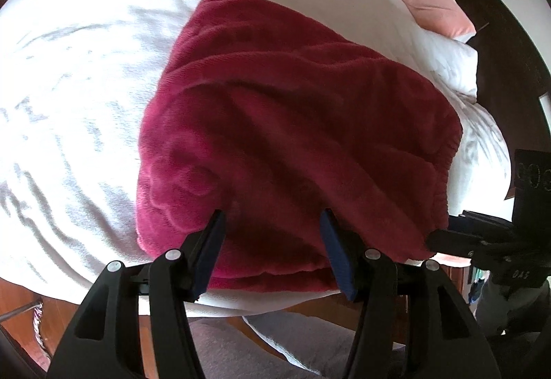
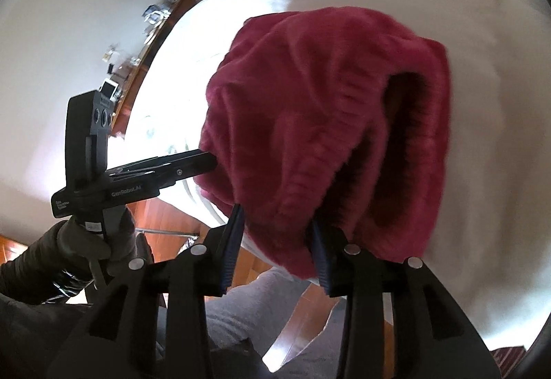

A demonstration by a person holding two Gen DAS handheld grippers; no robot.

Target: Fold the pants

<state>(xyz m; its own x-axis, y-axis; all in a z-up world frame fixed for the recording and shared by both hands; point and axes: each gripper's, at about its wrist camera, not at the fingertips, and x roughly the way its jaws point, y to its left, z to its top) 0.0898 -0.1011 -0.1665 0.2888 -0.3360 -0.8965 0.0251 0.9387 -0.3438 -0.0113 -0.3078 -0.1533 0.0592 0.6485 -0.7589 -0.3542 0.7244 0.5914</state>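
Currently both tongs gape wide at the near edge of the folded pants, gripping nothing.

Left gripper [image 1: 272, 224] straddles the near fold of the red fleece pants [image 1: 292, 124]; right gripper [image 2: 275, 224] sits at the waistband corner, fabric between the pads but unclamped. Pants lie on the white bed [image 1: 86, 69], close to its edge. Risks: thick fleece slips from a shallow bite; one-layer grab unrolls the fold; dragging pulls it off the mattress.

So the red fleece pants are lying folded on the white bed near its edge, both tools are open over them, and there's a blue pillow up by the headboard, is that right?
Almost. The pillow by the headboard is pink, not blue, as the left wrist view shows. The rest holds: the red fleece pants lie folded on the white bed near its edge, with the left tool and right tool open over them.
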